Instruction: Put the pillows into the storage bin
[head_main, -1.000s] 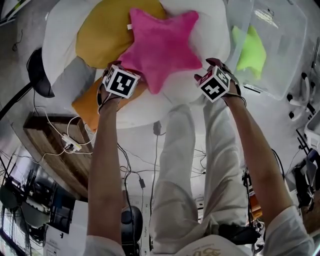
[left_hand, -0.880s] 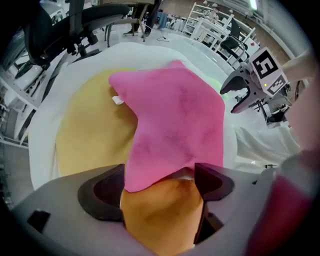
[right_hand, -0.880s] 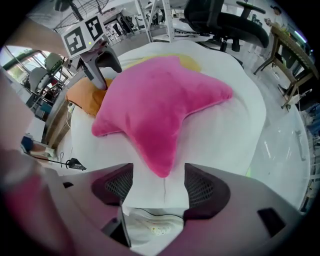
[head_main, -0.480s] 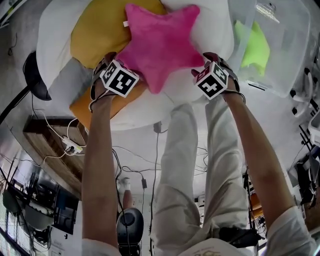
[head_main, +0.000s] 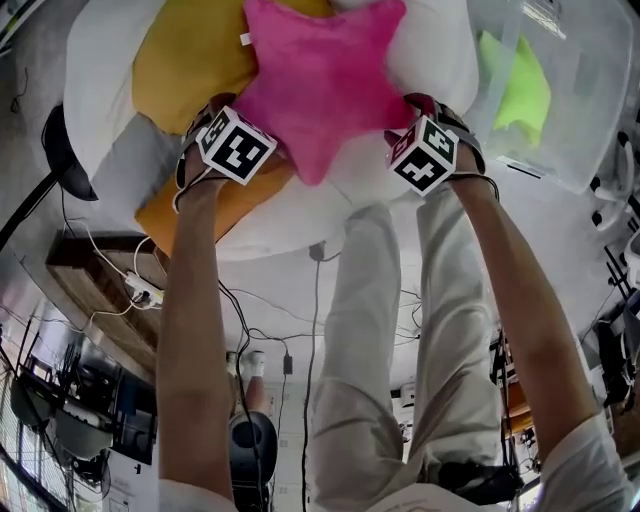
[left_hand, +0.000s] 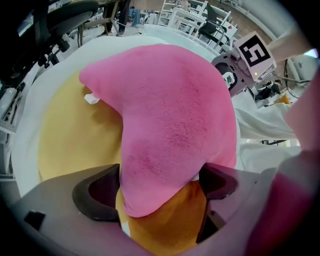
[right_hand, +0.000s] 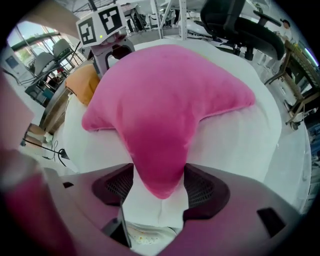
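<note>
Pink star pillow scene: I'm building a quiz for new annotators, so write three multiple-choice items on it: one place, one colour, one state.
1. The pink star pillow lies: A on the floor; B on a desk; C on the yellow pillow and white cushion.
2. The pillow in the storage bin is: A lime green; B grey; C pink.
3. The right gripper's jaws: A shut, empty; B apart around a star point; C gripping the bin's rim.
Answers: C, the head view shows it atop both; A, green shows through the clear wall; B, its own view shows the point between spread jaws.
</note>
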